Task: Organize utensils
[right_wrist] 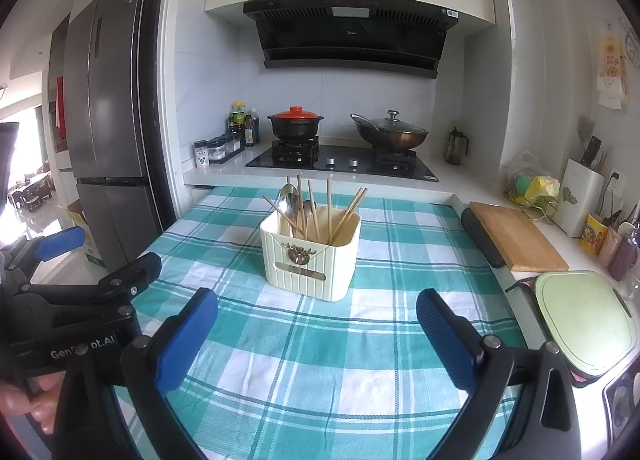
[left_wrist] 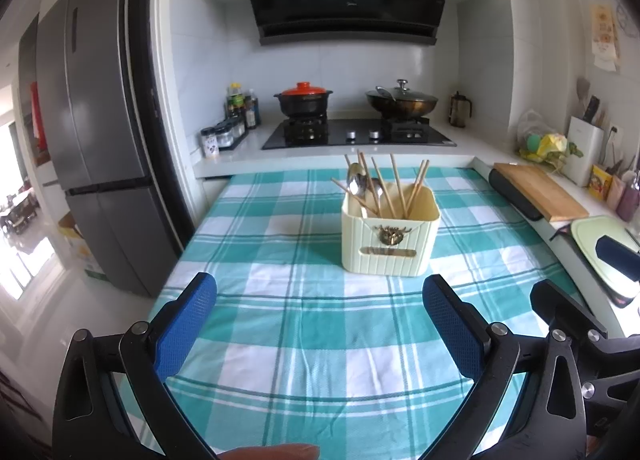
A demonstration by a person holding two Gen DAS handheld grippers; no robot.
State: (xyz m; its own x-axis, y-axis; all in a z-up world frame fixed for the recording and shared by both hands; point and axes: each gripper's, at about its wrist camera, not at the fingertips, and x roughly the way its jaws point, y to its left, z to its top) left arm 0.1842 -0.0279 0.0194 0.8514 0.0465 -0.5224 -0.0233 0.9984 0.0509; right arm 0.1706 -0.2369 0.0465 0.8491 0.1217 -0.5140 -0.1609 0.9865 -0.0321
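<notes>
Both my left claw (left_wrist: 320, 324) and right claw (right_wrist: 318, 336) gape empty above the desk (right_wrist: 320, 380). The utensils (right_wrist: 308, 212) stand jumbled in the cream holder (right_wrist: 308, 264); I'd approach from above, pinching one chopstick high.

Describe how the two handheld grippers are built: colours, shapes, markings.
Both match. The left gripper and the right gripper each have two black plastic linkage arms with triangular cut-outs and silver pivot bolts, ending in rounded blue pads with a fine dimpled texture. In the right wrist view, the left gripper's body carries white "GenRobot.AI" lettering, partly hidden by a bolt. No cables show. Bare fingers hold it.
</notes>
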